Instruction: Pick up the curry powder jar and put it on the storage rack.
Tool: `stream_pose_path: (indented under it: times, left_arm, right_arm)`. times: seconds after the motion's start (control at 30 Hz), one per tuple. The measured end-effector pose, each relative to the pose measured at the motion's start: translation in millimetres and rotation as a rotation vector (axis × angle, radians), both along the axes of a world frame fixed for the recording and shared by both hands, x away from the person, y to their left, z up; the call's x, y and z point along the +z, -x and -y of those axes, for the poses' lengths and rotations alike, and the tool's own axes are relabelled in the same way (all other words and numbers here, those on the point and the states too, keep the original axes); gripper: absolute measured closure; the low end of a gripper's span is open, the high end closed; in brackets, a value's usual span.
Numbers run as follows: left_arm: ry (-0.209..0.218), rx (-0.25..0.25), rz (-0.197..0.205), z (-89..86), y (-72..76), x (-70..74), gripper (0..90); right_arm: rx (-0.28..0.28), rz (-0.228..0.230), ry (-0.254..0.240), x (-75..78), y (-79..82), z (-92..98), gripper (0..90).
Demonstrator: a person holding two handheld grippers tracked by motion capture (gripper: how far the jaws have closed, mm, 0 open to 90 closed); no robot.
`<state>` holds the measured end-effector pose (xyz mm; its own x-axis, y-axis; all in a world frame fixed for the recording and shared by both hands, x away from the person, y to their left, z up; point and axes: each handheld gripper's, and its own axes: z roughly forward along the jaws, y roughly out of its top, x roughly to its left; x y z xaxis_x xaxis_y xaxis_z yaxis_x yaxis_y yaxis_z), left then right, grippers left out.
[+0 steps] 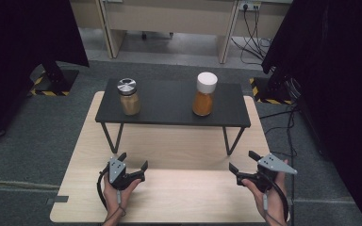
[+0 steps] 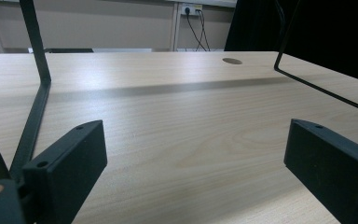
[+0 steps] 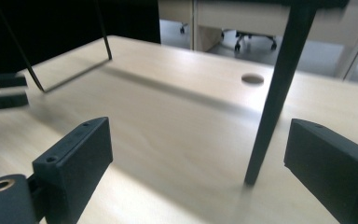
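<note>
Left claw [image 1: 134, 162] — held low over the near part of the bench [image 1: 179, 197], jaws spread wide with nothing between them; in the left gripper view the left claw [image 2: 193, 154] frames bare wood. The left hand [image 1: 118, 190] grips it from the near edge, its cable looping down beside the wrist.

Right claw [image 1: 244, 161] — likewise released, jaws apart and empty, low over the near right part of the bench and carried by the right hand [image 1: 271, 197]. In the right gripper view the right claw [image 3: 196, 158] looks across the wood, with one black shelf leg [image 3: 275, 93] standing between its jaws farther off; the other claw appears as a blurred dark shape at the left edge of that view.

Beyond both claws a black shelf [image 1: 172, 103] stands on thin legs across the far half of the bench. On its left part stands a jar with a metal lid [image 1: 128, 96], holding pale brown contents; on its right part stands a jar with a white lid [image 1: 204, 94], holding orange contents — the two are upright, well apart, and well away from either claw.
</note>
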<state>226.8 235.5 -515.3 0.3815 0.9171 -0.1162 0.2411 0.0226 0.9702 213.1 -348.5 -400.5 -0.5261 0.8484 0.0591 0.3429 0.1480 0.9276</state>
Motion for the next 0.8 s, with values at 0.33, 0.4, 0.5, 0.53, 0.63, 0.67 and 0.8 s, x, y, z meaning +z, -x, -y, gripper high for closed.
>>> stream_pose_path:
  times: [0.33,0.4,0.5,0.53,0.63,0.67,0.8]
  left_arm:
    - [0.004,0.001,0.001,-0.7,0.2,-0.3,4.8]
    - [0.007,0.002,0.001,-0.7,0.6,-0.6,4.8]
    - [0.002,0.001,0.002,-0.3,0.6,-0.4,4.9]
    - [0.002,0.001,0.002,-0.2,0.5,-0.4,4.9]
    - [0.003,0.001,0.0,-0.6,0.4,-0.3,4.9]
    - [0.005,0.002,0.0,-0.7,0.4,-0.3,4.9]
    - [0.009,0.003,-0.001,-0.9,0.3,-0.5,4.9]
  right_arm:
    - [-0.061,-0.065,-0.041,-53.5,11.1,-1.3,8.7]
    - [-0.076,-0.05,-0.062,-62.8,15.3,-1.3,8.7]
    - [-0.083,-0.048,-0.075,-69.7,17.8,-1.8,8.5]
    - [-0.082,-0.044,-0.078,-71.6,18.3,-2.1,8.5]
    - [-0.076,-0.038,-0.076,-74.8,18.8,-3.0,8.5]
    - [-0.075,-0.037,-0.078,-75.8,19.0,-3.1,8.5]
    - [-0.074,-0.031,-0.082,-79.7,19.6,-2.0,8.0]
